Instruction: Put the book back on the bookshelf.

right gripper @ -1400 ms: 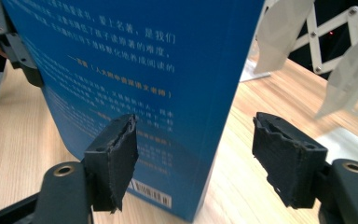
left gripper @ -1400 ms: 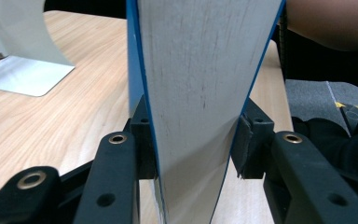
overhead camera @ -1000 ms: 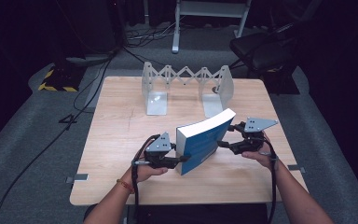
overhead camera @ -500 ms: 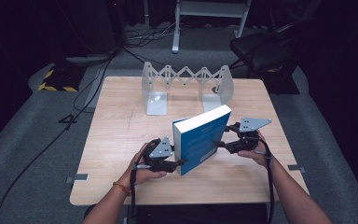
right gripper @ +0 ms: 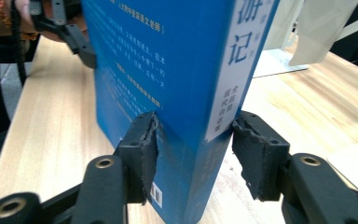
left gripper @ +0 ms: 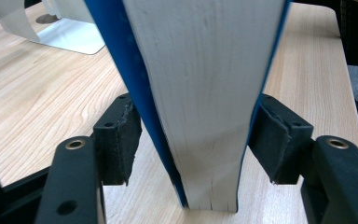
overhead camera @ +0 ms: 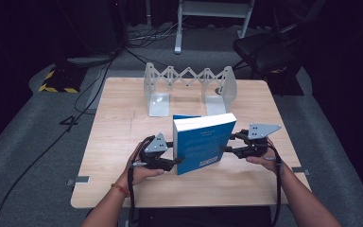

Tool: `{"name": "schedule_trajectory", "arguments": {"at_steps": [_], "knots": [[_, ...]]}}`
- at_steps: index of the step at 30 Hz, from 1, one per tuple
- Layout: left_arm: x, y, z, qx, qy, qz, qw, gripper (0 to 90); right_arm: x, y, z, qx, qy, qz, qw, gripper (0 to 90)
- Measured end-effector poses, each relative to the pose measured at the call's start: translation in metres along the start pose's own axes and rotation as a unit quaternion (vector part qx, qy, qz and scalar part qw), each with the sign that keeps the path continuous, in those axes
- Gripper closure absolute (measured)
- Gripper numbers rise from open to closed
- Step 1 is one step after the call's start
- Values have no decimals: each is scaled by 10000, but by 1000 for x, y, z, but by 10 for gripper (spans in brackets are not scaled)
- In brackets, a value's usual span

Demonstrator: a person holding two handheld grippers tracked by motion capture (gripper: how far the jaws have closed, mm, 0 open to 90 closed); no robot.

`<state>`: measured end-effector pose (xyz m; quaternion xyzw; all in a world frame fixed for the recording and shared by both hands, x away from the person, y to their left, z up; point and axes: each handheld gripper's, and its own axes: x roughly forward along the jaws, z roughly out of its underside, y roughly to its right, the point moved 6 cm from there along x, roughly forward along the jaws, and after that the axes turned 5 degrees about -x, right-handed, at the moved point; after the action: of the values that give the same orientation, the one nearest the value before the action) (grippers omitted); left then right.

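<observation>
High view: a thick blue book (overhead camera: 202, 143) stands upright on a wooden table (overhead camera: 123, 123), held between two hand-held grippers. The left gripper (overhead camera: 174, 161) reaches in at the book's left edge, low down, and the right gripper (overhead camera: 229, 149) at its right edge. Beyond the book, away from both tools, stands a grey folding book rack (overhead camera: 189, 87).

Left gripper view: the book's white page edge rises straight ahead between the two black jaws. The jaws have just been opening. The right pad (left gripper: 272, 140) touches the blue cover; the left pad (left gripper: 119, 140) sits against the cover near its top, with a small gap lower down. Whether they squeeze I cannot tell.

Right gripper view: the book's spine, with white lettering, stands between the jaws, which have just been closing. The left pad (right gripper: 144, 154) presses on the cover and the right pad (right gripper: 251, 154) sits at the spine's label. The other gripper shows beyond, at the book's far edge.
</observation>
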<state>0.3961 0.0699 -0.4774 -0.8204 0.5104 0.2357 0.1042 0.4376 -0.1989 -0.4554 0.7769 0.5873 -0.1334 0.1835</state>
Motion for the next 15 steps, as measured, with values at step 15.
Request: {"name": "schedule_trajectory", "arguments": {"at_steps": [15], "knots": [[4,-7,-9,-209,58,140,9997,453,-4,-26,-7,-201,-24,-395,9990,558]]}}
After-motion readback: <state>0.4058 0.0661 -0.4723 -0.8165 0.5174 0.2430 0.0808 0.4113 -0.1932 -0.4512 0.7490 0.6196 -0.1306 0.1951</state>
